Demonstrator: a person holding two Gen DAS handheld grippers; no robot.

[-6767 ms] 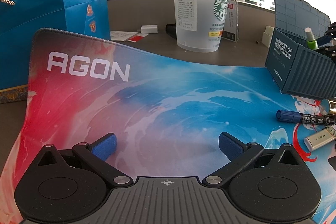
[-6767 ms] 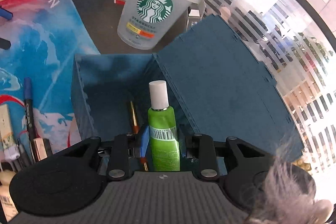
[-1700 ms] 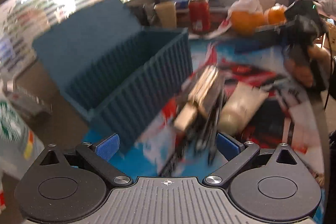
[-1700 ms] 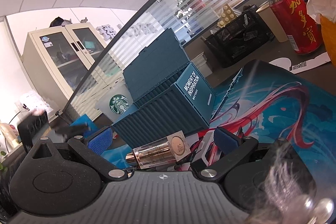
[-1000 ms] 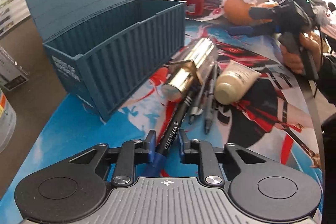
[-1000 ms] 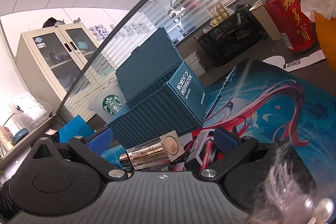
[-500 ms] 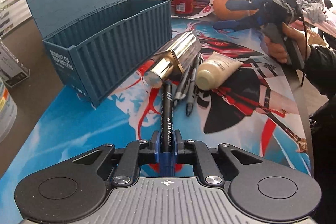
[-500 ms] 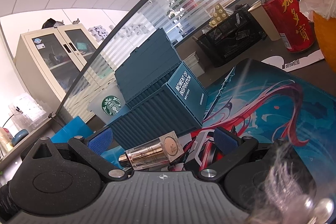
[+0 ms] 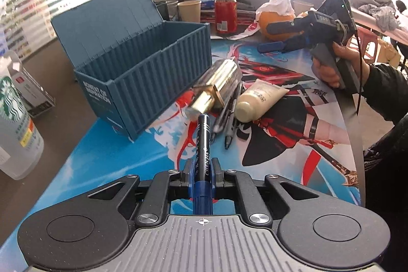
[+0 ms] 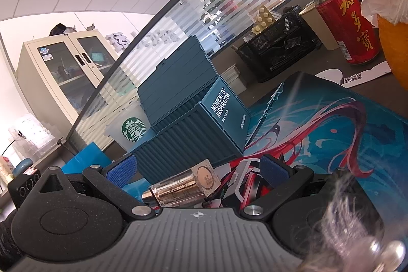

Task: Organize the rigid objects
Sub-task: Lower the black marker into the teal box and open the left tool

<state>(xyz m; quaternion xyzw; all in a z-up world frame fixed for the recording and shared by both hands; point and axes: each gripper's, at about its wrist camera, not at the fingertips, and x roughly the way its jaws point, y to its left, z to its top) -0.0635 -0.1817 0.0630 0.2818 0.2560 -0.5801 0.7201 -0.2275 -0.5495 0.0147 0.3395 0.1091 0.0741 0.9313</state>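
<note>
Left wrist view: our left gripper (image 9: 202, 176) clamps the black marker (image 9: 203, 144) near the blue container box (image 9: 142, 75), while our right gripper (image 10: 197, 170) hangs wide.

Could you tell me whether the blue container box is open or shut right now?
Open. The box has its lid swung up behind it, exposing the ribbed inner walls; its floor is hidden, so contents cannot be told.

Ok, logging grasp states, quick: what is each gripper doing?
Left gripper: closed on the black marker.
Right gripper: open, holding nothing.
</note>
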